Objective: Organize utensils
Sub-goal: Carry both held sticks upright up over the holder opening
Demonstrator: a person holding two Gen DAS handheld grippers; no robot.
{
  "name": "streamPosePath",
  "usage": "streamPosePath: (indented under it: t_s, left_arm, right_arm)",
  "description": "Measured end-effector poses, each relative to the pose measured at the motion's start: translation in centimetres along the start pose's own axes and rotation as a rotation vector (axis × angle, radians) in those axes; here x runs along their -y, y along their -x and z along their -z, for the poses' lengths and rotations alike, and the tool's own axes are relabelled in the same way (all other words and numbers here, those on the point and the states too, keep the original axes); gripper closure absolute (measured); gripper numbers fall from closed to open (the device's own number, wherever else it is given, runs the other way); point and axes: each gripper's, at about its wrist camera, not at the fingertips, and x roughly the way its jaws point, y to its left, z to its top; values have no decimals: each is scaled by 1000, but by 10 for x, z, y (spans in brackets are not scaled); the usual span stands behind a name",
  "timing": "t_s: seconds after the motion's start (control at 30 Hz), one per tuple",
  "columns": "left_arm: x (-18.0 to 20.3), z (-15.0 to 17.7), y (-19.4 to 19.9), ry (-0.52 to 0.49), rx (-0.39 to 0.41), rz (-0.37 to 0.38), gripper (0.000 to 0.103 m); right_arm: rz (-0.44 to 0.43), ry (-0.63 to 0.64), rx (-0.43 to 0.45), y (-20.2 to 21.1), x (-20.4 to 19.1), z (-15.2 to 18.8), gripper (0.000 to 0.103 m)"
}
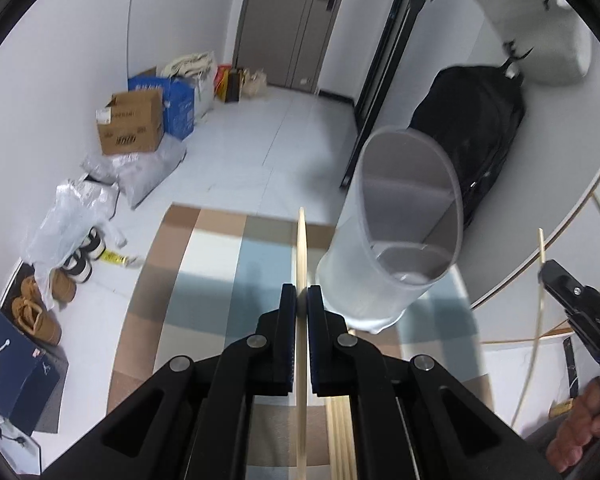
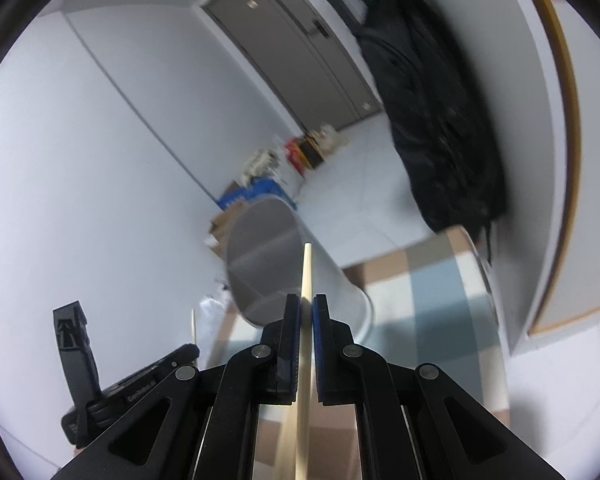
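- Two pale wooden chopsticks are held up off the table, one in each gripper.
- One chopstick (image 1: 302,264) is pinched between the blue pads of the left gripper (image 1: 301,300), whose jaws are closed tight on it; its tip sticks out straight ahead of the fingertips.
- Just right of that claw and slightly ahead stands a translucent white utensil holder (image 1: 384,264), tilted in this view, with a divider inside; further chopsticks (image 1: 340,440) lie below the claw.
- Another chopstick, the second chopstick (image 2: 306,276), is clamped the same way in the right gripper (image 2: 306,312), tip pointing forward, with the holder's open mouth directly ahead of and behind that tip.
- Far right of the left claw, the right gripper appears with its stick, the person's hand (image 1: 584,428) gripping its handle.
- Under both claws spreads a checked tablecloth (image 1: 220,264) in brown, blue and white.
- Beyond the holder a black backpack (image 1: 472,136) leans against the wall; off to the left sit a cardboard box (image 1: 132,124) and shoes (image 1: 80,256).
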Motion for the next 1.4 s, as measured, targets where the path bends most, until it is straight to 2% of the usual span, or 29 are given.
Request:
streamPosePath:
  t_s: [0.23, 0.37, 0.63, 0.73, 0.9, 1.1, 1.4]
  left_arm:
    - [6, -31, 26, 29, 117, 87, 102]
    - [17, -68, 41, 31, 241, 135, 102]
    - [26, -118, 31, 29, 427, 144, 102]
    - [26, -128, 17, 43, 462, 156, 102]
    - [22, -137, -7, 71, 460, 193, 102]
    - [24, -134, -31, 60, 472, 204, 102]
    - [35, -117, -45, 11, 568, 187, 102]
  right_arm:
    - [-50, 31, 76, 3, -26, -31, 98]
    - [-78, 60, 137, -2, -45, -62, 98]
    - [-70, 140, 238, -32, -75, -120, 98]
    - [-64, 152, 273, -47, -80, -136, 98]
    - [-26, 178, 319, -79, -83, -150, 98]
    - [19, 206, 365, -107, -75, -147, 98]
    - [21, 222, 417, -127, -62, -131, 98]
